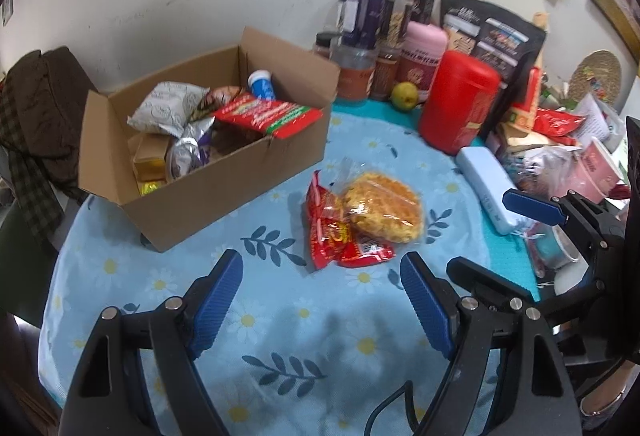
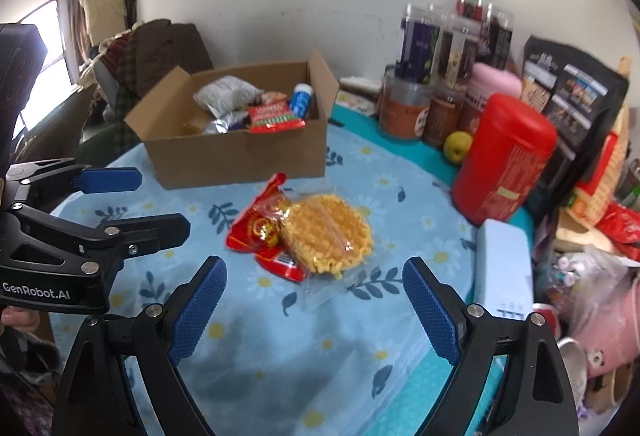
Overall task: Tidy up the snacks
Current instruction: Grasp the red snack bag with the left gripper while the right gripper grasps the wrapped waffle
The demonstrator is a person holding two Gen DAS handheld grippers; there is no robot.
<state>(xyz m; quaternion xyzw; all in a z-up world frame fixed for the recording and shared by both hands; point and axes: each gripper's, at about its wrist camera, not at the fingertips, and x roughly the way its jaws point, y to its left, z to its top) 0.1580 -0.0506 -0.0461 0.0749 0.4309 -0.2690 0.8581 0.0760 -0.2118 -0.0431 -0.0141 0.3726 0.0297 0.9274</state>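
Snacks sit out in the middle of the blue floral tablecloth (image 1: 120,276): a clear-wrapped waffle (image 1: 382,206) lies partly on top of a red snack packet (image 1: 336,232), the two touching, just right of the cardboard box (image 1: 224,192). That box stands open at the far left of the table, and inside it are a white crinkled bag (image 1: 166,108), a silver-purple packet (image 1: 188,152), a red and green packet (image 1: 268,116) propped across the top, and a blue tube (image 1: 260,84) upright in the far corner.

Left gripper (image 1: 322,292) hangs over the near side of the cloth, jaws spread wide with nothing between them, the loose snacks just beyond its tips. Right gripper (image 2: 314,296) is alongside it, jaws likewise wide apart and empty, with the waffle (image 2: 328,232) and red packet (image 2: 260,232) just ahead of its fingertips. Neither gripper touches a snack.

Over on the right, a tall red canister (image 1: 460,100) stands near a yellow-green fruit (image 1: 404,96), with a pink-lidded jar (image 1: 426,52) and clear jars (image 1: 384,8) crowded against the far wall. A pale blue case (image 1: 486,188) lies right of the waffle, at the edge of the clutter.
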